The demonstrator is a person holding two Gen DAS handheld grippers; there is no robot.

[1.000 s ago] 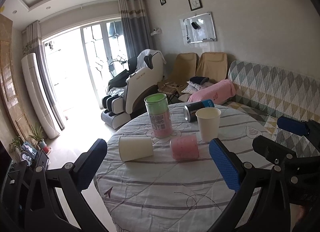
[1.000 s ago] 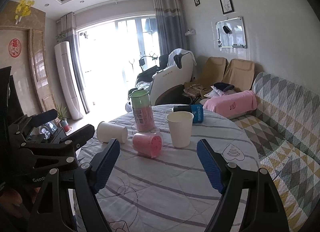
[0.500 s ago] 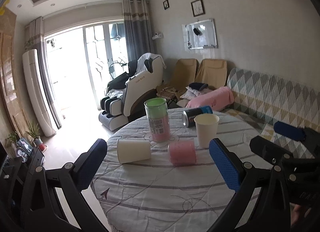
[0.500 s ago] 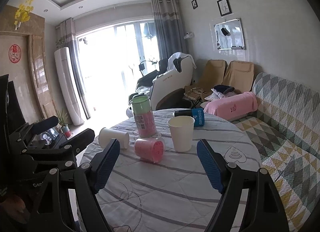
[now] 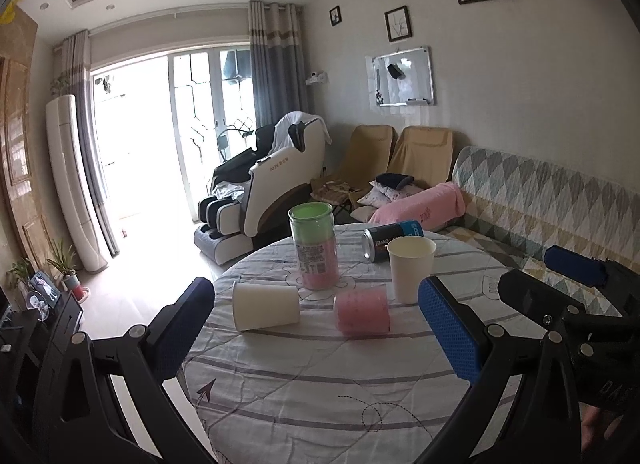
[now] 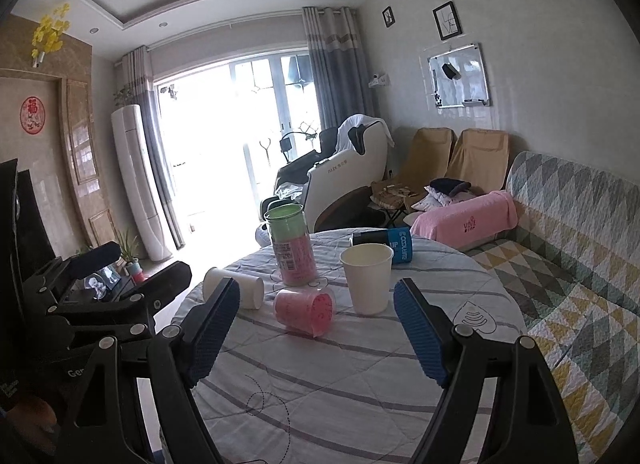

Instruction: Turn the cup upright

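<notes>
A white paper cup (image 5: 265, 306) lies on its side on the round table, left of a pink cup (image 5: 362, 312) that also lies on its side. A second white paper cup (image 5: 411, 269) stands upright behind them. My left gripper (image 5: 316, 338) is open and empty, held back from the cups over the near part of the table. My right gripper (image 6: 316, 338) is open and empty too. In the right wrist view the lying white cup (image 6: 234, 288) sits behind my left finger, the pink cup (image 6: 306, 311) lies in the middle, and the upright cup (image 6: 367, 278) stands on the right.
A tall green-and-pink canister (image 5: 315, 250) and a dark can (image 5: 390, 240) on its side stand behind the cups. The table (image 5: 320, 396) has a striped quilted cover. A patterned sofa (image 6: 568, 264) is on the right and a massage chair (image 5: 272, 191) beyond the table.
Both grippers have pulled back and tilted up a little, so the cups sit slightly lower and farther in both views. Nothing on the table has moved.
</notes>
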